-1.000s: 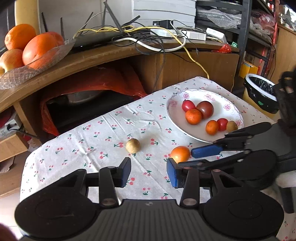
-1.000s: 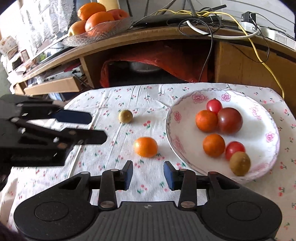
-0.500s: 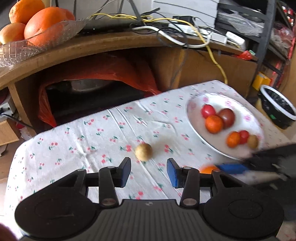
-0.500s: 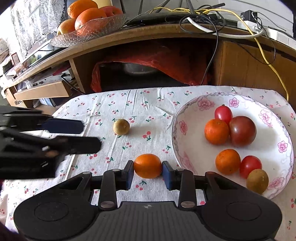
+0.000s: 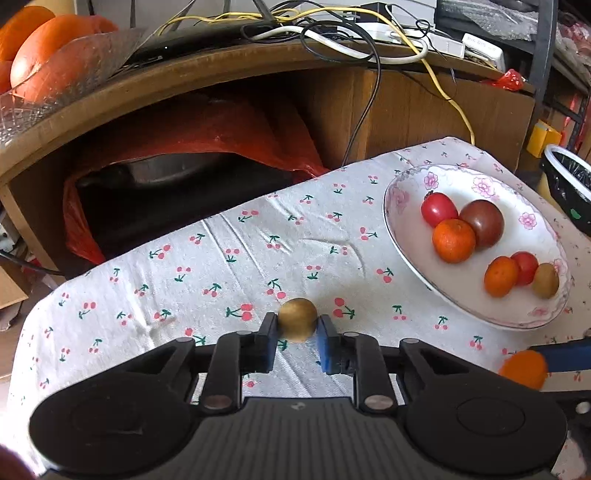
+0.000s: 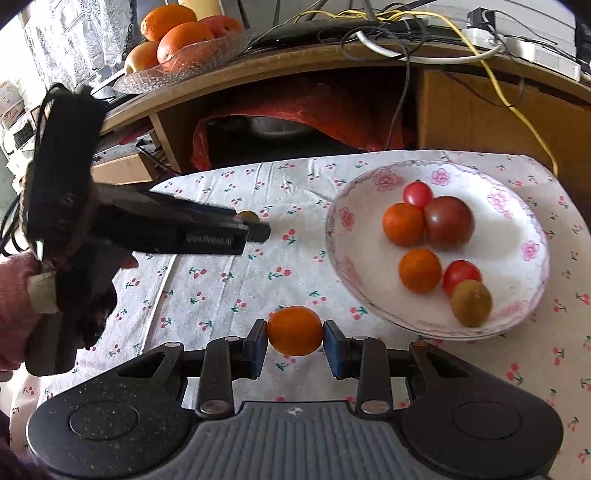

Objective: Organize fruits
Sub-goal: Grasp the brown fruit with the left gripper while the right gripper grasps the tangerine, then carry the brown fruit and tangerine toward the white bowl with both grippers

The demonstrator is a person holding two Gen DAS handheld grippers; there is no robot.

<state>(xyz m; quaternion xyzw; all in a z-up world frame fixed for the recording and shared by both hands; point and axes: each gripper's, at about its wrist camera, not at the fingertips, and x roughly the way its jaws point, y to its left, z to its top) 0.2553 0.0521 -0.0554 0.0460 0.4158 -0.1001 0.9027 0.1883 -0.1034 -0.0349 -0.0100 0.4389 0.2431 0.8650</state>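
Observation:
My left gripper point(image 5: 297, 334) is shut on a small brown fruit point(image 5: 297, 319) on the cherry-print cloth point(image 5: 221, 266). My right gripper point(image 6: 295, 338) is shut on a small orange point(image 6: 294, 330), which also shows at the lower right of the left wrist view point(image 5: 522, 369). The floral white bowl point(image 5: 406, 240) to the right holds several fruits: tomatoes, small oranges and a brown fruit. In the right wrist view the bowl point(image 6: 347, 236) is ahead on the right, and the left gripper point(image 6: 255, 230) hides most of the brown fruit point(image 6: 246, 215).
A wooden shelf point(image 5: 221, 74) behind the table carries a glass bowl of large oranges point(image 6: 177, 40) and tangled cables point(image 5: 332, 33). A red bag point(image 5: 207, 133) lies under the shelf. A black bin point(image 5: 569, 184) stands at the far right.
Both grippers moved forward and closed: the left one on the brown fruit, the right one on the small orange.

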